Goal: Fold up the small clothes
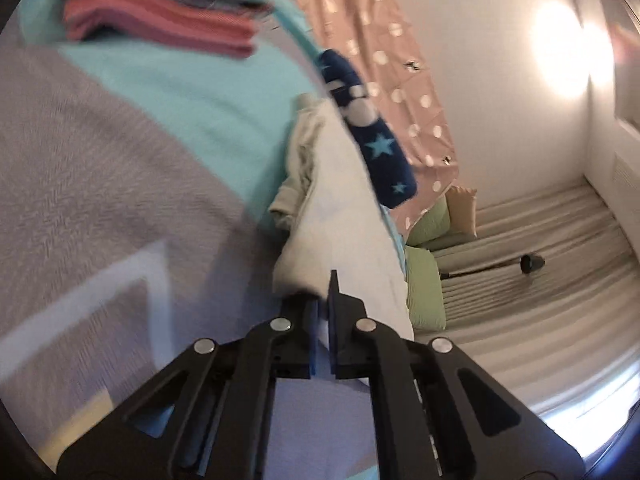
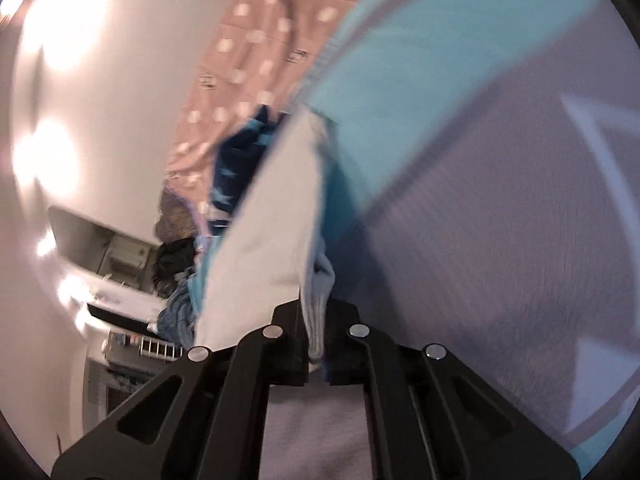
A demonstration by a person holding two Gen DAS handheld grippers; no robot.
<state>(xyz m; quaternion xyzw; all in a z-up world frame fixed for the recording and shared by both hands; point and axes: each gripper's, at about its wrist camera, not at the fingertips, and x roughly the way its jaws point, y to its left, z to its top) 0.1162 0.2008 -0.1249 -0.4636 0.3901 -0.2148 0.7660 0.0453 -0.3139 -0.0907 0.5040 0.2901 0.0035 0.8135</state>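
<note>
I am working in a home, in what looks like a bedroom. Through the left camera I see a teal and grey bedspread [image 1: 168, 92] with a stack of folded clothes [image 1: 160, 16] on it, a pink dotted curtain [image 1: 376, 48], green pillows [image 1: 428, 264] and a long pale drape [image 1: 540, 248] below a white wall [image 1: 480, 80]. Through the right camera I see the same bedspread [image 2: 460, 80] and curtain [image 2: 260, 40], a dark heap of clothes [image 2: 176, 264] and a white shelf unit [image 2: 116, 256] by the wall [image 2: 120, 120].
</note>
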